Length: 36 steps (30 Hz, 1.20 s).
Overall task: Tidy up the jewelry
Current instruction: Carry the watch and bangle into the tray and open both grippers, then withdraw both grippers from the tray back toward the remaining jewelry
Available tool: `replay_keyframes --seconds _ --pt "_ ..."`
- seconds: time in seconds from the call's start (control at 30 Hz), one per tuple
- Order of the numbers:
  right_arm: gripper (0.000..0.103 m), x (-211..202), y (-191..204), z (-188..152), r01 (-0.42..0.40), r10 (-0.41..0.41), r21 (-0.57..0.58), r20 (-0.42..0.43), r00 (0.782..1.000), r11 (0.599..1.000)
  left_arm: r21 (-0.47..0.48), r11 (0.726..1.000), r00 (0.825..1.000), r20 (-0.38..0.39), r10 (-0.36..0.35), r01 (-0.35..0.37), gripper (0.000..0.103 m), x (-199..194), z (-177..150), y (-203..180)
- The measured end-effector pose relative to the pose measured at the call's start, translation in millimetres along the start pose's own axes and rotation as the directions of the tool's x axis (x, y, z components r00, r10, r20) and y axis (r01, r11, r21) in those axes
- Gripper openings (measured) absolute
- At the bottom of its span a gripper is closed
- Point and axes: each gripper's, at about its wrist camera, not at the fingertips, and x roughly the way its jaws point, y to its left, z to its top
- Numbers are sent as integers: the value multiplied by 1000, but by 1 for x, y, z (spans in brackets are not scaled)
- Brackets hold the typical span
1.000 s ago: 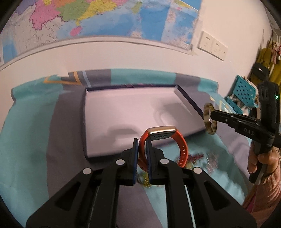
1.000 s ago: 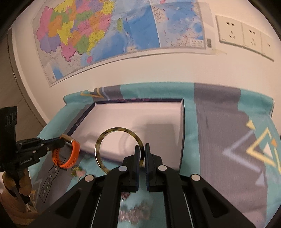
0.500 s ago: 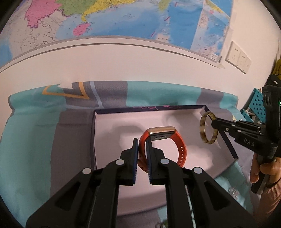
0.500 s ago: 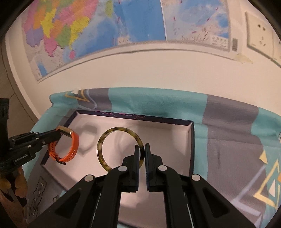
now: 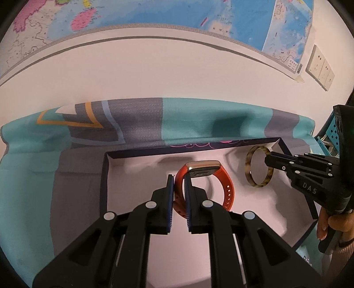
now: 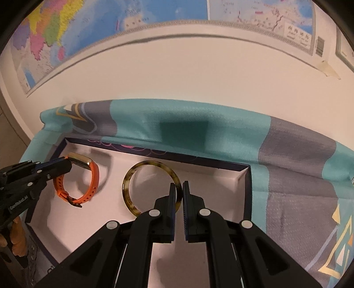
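Note:
My left gripper (image 5: 178,180) is shut on an orange wristband with a gold face (image 5: 225,190) and holds it over the left part of a shallow dark-rimmed box with a white floor (image 5: 104,177). My right gripper (image 6: 179,188) is shut on a tortoiseshell bangle (image 6: 132,175) and holds it over the box's right part (image 6: 247,195). The bangle (image 5: 249,170) and right gripper (image 5: 268,158) show at the right of the left wrist view. The wristband (image 6: 94,177) and left gripper (image 6: 66,165) show at the left of the right wrist view.
The box lies on a teal and grey patterned cloth (image 6: 298,159) against a white wall with a map (image 5: 154,13). Wall sockets (image 5: 319,66) are at the far right. A teal basket (image 5: 331,133) stands beyond the cloth's right edge.
Both grippers have moved forward and lower over the box, each still holding its piece. The wristband and the bangle now hang just above the white floor, nearer the far wall.

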Motion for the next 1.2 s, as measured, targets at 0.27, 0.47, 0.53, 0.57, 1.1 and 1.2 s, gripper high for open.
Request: replay_keyframes --seconds 0.27,0.47,0.53,0.57,1.1,1.2 --pt "5 11 -1 5 25 -24 30 -23 999 999 -1 999 998 -51 33 -33 10 24 9 -2" --pt "9 6 -1 4 22 -22 43 3 1000 999 -7 999 995 -86 39 -40 12 28 11 -1" --pt "14 -1 0 1 7 -8 48 21 1000 999 -21 999 995 -93 39 -41 23 29 11 2" --pt "15 -4 0 0 0 -1 48 30 1000 999 -25 999 995 -90 34 -36 31 28 11 3" --pt "45 -112 7 -108 -193 198 -52 125 972 980 130 991 989 147 -31 12 64 -88 -57 -11" --pt "45 -113 2 -131 -219 220 -20 105 970 976 145 989 985 169 -37 12 65 -105 -77 -14"
